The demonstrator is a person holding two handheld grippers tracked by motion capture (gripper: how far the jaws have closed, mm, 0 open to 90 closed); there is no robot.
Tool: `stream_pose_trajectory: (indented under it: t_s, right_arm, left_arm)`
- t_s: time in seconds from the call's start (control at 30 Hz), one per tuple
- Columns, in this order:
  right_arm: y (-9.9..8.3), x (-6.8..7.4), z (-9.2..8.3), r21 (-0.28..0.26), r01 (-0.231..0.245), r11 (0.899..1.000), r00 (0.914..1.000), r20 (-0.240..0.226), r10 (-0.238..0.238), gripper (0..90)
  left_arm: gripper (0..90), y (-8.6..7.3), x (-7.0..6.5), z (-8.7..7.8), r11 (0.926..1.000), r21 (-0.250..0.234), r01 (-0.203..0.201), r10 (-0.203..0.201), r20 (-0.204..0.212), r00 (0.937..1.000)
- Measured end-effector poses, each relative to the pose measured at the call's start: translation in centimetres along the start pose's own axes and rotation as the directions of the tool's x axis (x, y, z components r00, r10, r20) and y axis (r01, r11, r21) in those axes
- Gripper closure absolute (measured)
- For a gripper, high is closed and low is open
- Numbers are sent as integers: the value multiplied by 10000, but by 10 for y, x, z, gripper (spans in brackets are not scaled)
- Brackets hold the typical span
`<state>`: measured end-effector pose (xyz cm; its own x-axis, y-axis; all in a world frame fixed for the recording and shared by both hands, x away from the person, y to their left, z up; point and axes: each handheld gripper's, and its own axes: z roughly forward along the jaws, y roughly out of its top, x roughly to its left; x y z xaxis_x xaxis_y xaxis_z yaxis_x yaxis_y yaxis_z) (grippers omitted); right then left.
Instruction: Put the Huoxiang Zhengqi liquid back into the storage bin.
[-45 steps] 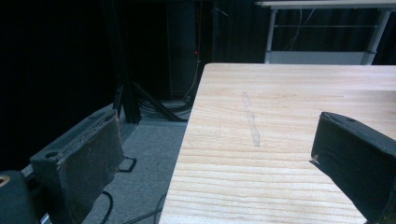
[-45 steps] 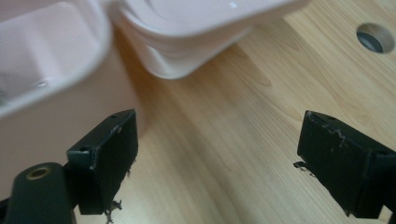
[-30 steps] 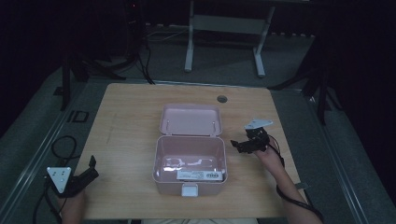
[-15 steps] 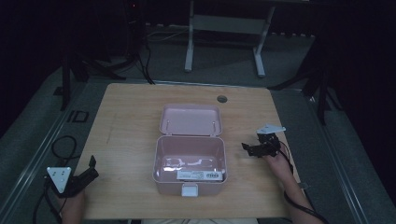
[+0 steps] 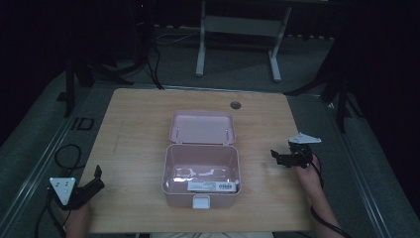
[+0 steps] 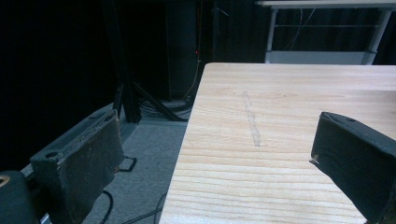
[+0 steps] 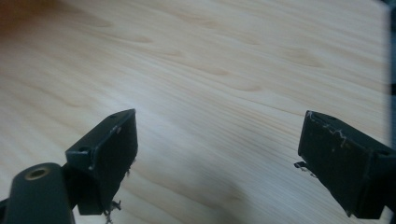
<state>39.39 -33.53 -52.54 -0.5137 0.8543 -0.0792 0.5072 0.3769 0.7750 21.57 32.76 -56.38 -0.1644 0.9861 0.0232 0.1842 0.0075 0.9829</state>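
1. The left gripper (image 5: 94,179) sits at the table's (image 5: 138,129) near-left corner, well apart from the box. Its jaws are spread wide with nothing between them. A grey plate (image 5: 63,187) tops it, and the person's hand (image 5: 77,218) comes in from the bottom edge.
2. In the left gripper view, the left gripper (image 6: 219,154) looks along the table's (image 6: 289,93) left edge: one jaw hangs over the floor (image 6: 140,186), the other over the wood. A faint scuff (image 6: 252,123) runs along the grain ahead of them.
3. The box (image 5: 202,173) is pink and stands open in the middle of the table, nearer the person's side. Its lid (image 5: 202,128) is tipped back on the far side, and the latch (image 5: 201,202) faces the person. A white label (image 5: 212,186) lies inside on the bottom, with some pale, unclear shapes beside it.
4. A dark round hole (image 5: 235,105) sits in the tabletop beyond the lid.
5. The right gripper (image 5: 278,157) is near the table's right edge, to the right of the box and not touching it. Its jaws point toward the box.
6. In the right gripper view, the right gripper (image 7: 217,140) has its jaws spread wide over bare wood (image 7: 210,70), holding nothing.
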Motion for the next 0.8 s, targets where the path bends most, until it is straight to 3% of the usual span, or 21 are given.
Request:
stream_pose_trajectory:
  t_s: [0.03, 0.27, 0.43, 0.53, 0.73, 0.8]
  right_arm:
    - [-3, -1, -1, -70, -66, 10000, 9996, 282, 68, 124]
    - [-18, -9, -7, -165, -596, 9981, 9945, 854, 608, 127]
    - [-28, -13, -13, -495, -1070, 9930, 9884, 1030, 1116, 127]
    - [-37, -17, -16, -354, -1431, 9891, 9842, 1000, 1460, 127]
    - [-46, -14, -15, -52, -1524, 9883, 9831, 1016, 1521, 122]
    - [-47, -12, -17, -113, -1517, 9884, 9802, 1268, 1519, 120]
  left_arm:
    - [24, 0, 0, 0, 10000, -1, -5, 5, -1, 10000]
    - [24, 0, 0, 0, 10000, -44, 10, -10, -18, 10000]
    - [24, 0, 0, 0, 10000, -58, -5, 5, -32, 10000]
    - [24, 0, 0, 0, 10000, -53, 3, -3, -28, 10000]
    - [24, 0, 0, 0, 10000, -53, 6, -6, -10, 10000]
    - [24, 0, 0, 0, 10000, -46, 14, -14, -3, 10000]
